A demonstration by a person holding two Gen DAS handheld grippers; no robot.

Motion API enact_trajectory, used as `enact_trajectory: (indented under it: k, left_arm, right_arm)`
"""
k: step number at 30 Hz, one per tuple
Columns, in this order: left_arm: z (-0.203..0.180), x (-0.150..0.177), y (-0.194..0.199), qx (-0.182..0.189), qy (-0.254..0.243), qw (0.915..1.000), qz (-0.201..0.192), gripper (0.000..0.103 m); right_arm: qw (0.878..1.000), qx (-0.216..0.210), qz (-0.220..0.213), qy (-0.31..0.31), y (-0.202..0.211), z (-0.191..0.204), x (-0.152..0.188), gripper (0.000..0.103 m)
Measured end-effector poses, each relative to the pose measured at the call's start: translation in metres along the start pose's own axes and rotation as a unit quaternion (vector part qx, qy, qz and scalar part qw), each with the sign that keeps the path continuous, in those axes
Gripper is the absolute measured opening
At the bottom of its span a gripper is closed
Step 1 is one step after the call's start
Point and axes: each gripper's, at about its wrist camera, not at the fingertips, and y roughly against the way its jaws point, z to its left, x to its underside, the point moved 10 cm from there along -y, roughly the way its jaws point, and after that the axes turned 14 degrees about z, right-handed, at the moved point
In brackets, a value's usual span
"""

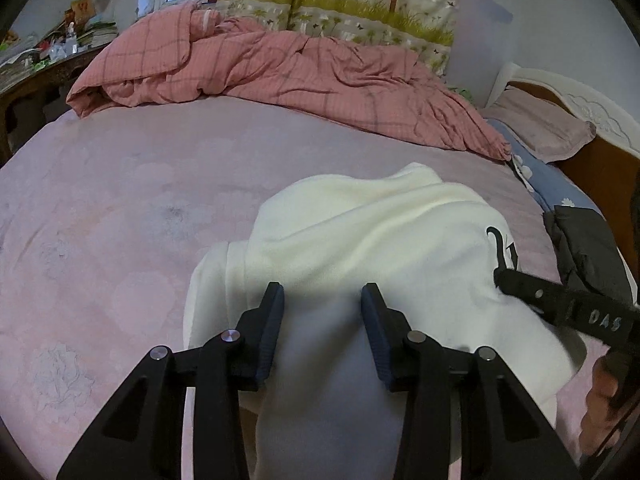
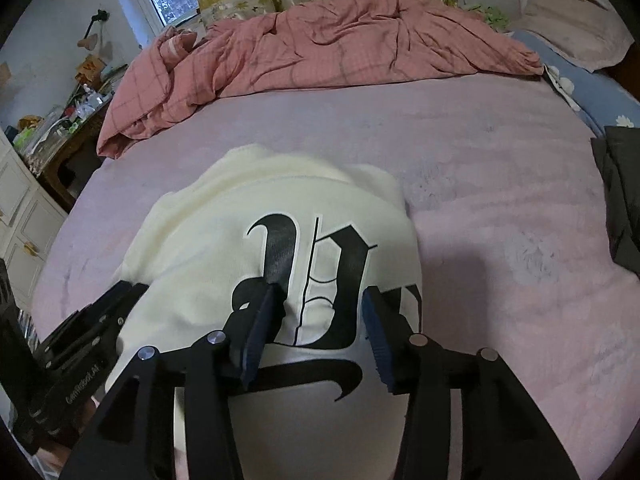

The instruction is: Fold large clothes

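Observation:
A cream sweatshirt [image 1: 372, 236] with a black gothic letter print [image 2: 316, 280] lies bunched on the pink bed sheet [image 1: 120, 208]. My left gripper [image 1: 322, 294] hovers over its near left part with the jaws open and nothing between them. My right gripper [image 2: 322, 296] is over the black print, jaws open and empty. In the left wrist view the right gripper [image 1: 560, 304] reaches in from the right edge, over the garment's right side. In the right wrist view the left gripper [image 2: 92, 332] shows at the lower left beside the sweatshirt [image 2: 224, 216].
A crumpled pink checked duvet [image 1: 288, 76] lies across the far side of the bed. A dark folded garment [image 1: 588, 256] sits at the right edge. Pillows [image 1: 544, 132] and a headboard [image 1: 592, 112] are at the far right. A cluttered desk [image 2: 68, 124] stands to the left.

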Motion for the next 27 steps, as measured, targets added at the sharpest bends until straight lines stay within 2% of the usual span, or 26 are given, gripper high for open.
enact_trajectory:
  k: [4,5,6,7,8,9,13,16,18,20,22,24,25,27]
  left_arm:
    - [0.001,0.0,0.018,0.035,0.0,0.999,-0.029,0.04]
    - [0.005,0.0,0.025,0.044,0.012,0.998,-0.045,0.046]
    - [0.011,-0.002,0.031,0.046,0.032,0.9966,-0.061,0.065]
    - [0.021,-0.003,0.037,0.031,0.057,0.9949,-0.077,0.077]
    - [0.031,-0.004,0.044,0.017,0.079,0.992,-0.097,0.082]
    - [0.037,-0.005,0.048,0.016,0.088,0.9907,-0.103,0.082]
    - [0.047,-0.003,0.034,0.051,0.096,0.9929,-0.048,0.085]
    - [0.053,0.01,0.013,0.062,0.121,0.9907,0.002,0.095]
    - [0.056,0.019,0.001,0.085,0.144,0.9856,0.029,0.1]
    - [0.059,0.03,-0.01,0.134,0.179,0.973,0.058,0.102]
    - [0.054,0.041,-0.02,0.191,0.205,0.9558,0.089,0.102]
    - [0.049,0.052,-0.025,0.24,0.222,0.9375,0.121,0.102]
    - [0.047,0.057,-0.022,0.247,0.224,0.9337,0.129,0.102]
    - [0.037,0.064,-0.012,0.249,0.206,0.936,0.14,0.102]
  right_arm:
    - [0.998,-0.002,-0.065,0.014,0.045,-0.006,0.025,0.05]
    - [0.996,-0.001,-0.083,0.02,0.056,-0.009,0.035,0.05]
    - [0.994,-0.002,-0.101,0.033,0.07,-0.011,0.051,0.052]
    - [0.993,-0.001,-0.109,0.042,0.076,-0.012,0.061,0.054]
    - [0.991,0.003,-0.118,0.056,0.082,-0.014,0.075,0.056]
    - [0.99,0.01,-0.122,0.065,0.085,-0.017,0.086,0.059]
    - [0.988,0.047,-0.116,0.091,0.073,-0.029,0.116,0.066]
    - [0.991,0.028,-0.084,0.1,0.05,-0.022,0.123,0.068]
    - [0.991,0.026,-0.09,0.1,0.042,-0.017,0.118,0.068]
    - [0.989,0.044,-0.096,0.103,0.034,-0.014,0.11,0.068]
    - [0.989,0.072,-0.087,0.091,0.025,-0.018,0.101,0.081]
    - [0.991,0.065,-0.083,0.079,0.019,-0.02,0.092,0.081]
    - [0.991,0.065,-0.087,0.078,0.017,-0.02,0.088,0.081]
    - [0.988,0.071,-0.1,0.098,0.013,-0.017,0.082,0.081]
